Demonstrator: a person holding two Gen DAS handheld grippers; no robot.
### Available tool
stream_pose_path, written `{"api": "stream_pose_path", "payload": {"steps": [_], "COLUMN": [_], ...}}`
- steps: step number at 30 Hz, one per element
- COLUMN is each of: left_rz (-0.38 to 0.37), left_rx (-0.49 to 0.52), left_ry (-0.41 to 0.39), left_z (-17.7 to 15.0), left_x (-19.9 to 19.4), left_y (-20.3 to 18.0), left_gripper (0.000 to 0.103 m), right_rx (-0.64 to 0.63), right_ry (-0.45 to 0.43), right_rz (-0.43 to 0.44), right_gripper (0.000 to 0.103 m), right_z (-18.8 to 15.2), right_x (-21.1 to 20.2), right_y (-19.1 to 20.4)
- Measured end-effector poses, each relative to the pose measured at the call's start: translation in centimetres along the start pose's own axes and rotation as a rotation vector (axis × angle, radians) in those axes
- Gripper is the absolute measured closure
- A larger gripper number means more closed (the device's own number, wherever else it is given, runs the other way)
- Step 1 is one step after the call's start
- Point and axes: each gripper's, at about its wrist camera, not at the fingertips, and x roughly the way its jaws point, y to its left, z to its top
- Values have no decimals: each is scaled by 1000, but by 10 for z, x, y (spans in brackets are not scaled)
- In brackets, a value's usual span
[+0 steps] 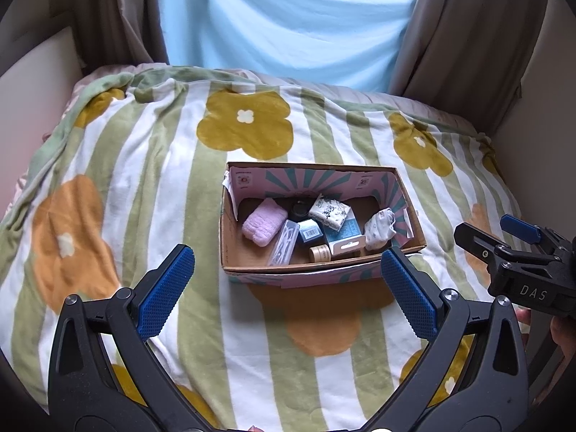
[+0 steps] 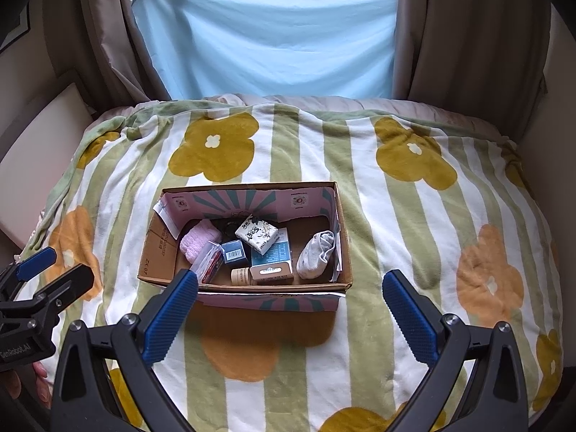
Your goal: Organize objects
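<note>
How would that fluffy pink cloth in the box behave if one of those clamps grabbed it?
The pink cloth looks plush and folded, so it would probably squash and droop, perhaps unfolding. It seems light. Its fuzzy surface should grip well, not slip.

Bed (image 2: 360, 378) covered by striped flower blanket (image 2: 306, 151). Behind bed: window covered by light blue sheet (image 2: 270, 36), daylight through it. Brown curtains (image 2: 468, 36) either side. Cream walls (image 1: 36, 72) flank bed.
</note>
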Motion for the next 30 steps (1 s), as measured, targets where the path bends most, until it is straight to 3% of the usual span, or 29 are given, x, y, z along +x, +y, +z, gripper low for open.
{"api": "stream_pose_path", "payload": {"steps": [21, 30], "left_rz": [9, 51], "left_rx": [28, 23], "left_ry": [3, -28], "left_z": [-3, -3], "left_x": [-2, -8], "left_y": [-2, -3], "left_gripper": [0, 0], "right_rx": [7, 8], "right_ry": [-10, -13], "right_rz": [-1, 0], "right_gripper": [1, 1], "right_z": [0, 1], "right_x": [-1, -2], "right_y": [1, 2]}}
